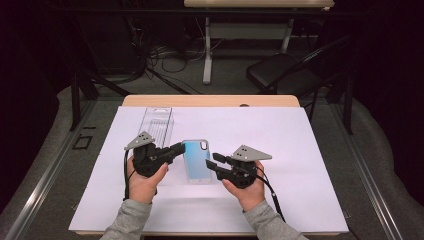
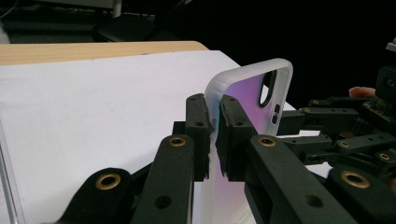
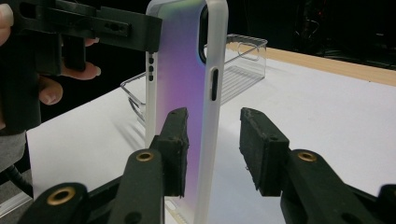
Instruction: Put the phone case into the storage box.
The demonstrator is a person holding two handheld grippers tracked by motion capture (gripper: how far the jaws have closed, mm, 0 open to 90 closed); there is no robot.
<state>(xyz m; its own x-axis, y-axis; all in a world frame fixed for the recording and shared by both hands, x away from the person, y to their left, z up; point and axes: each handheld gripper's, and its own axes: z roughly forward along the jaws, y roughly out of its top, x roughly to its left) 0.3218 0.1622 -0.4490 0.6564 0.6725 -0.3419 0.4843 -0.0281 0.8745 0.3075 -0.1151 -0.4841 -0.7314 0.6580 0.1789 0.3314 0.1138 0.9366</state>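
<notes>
Currently I've got the phone case (image 1: 196, 161) sitting near the middle of the white sheet (image 1: 300, 150), a bit toward the near edge, between my two grippers. Left gripper (image 2: 214, 135) is clenched on it: in the left gripper view both pads pinch the case's frosted rim, case standing on edge between them, camera cutout at the top. Right gripper (image 3: 214, 149) is released: in the right gripper view the case's side edge stands between the jaws, left pad just beside or maybe touching the iridescent back, can't tell which, right pad clearly apart from the rim with a gap showing. No earlier frame on my end, so only calling it as it stands: not gripping. From the high view, left gripper (image 1: 167, 152) comes in from the case's left long edge, right gripper (image 1: 225, 167) from the right long edge, near its lower half; both hands low on the sheet. Case back is purple-to-teal gradient with a translucent white bumper; side button slots visible in the right gripper view. Clear plastic packaging tray (image 1: 156, 125) lies toward the far-left part of the sheet, behind the left gripper, apart from the case. Sheet covers most of the wooden table (image 1: 210, 101), whose far edge shows.
</notes>
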